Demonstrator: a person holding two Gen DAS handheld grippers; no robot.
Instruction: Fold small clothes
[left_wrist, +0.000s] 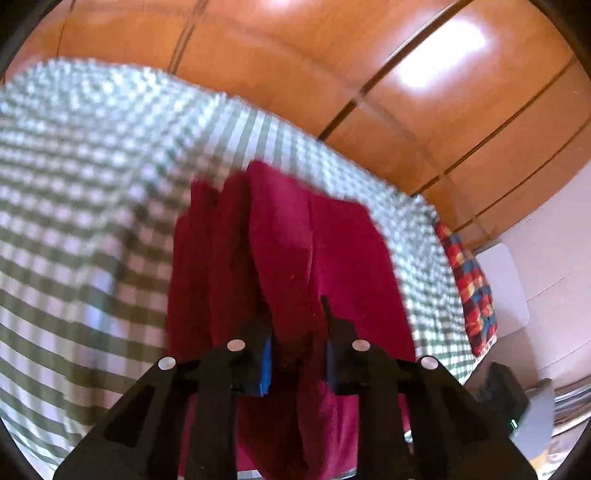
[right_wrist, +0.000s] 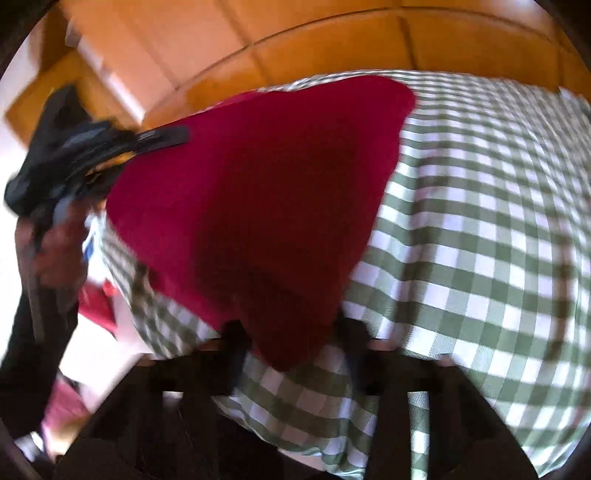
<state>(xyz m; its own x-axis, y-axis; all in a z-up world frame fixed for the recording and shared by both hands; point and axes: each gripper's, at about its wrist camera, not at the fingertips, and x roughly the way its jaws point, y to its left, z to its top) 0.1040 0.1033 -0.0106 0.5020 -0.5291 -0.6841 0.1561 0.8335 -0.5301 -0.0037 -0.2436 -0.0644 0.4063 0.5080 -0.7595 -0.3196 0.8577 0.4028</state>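
A dark red garment (left_wrist: 284, 258) of soft, matt cloth with a faintly fuzzy nap hangs in folds over a bed cover (left_wrist: 81, 184) of woven green-and-white checked cotton, matt and lightly creased. Behind them, from ten to two o'clock, wardrobe panels (left_wrist: 424, 96) of orange-brown wood are smooth and glossy, throwing back bright patches of light. The left claw (left_wrist: 297, 354) is matt black plastic with small pale round studs, and a multicoloured checked cloth (left_wrist: 469, 280) at three o'clock looks matt too.
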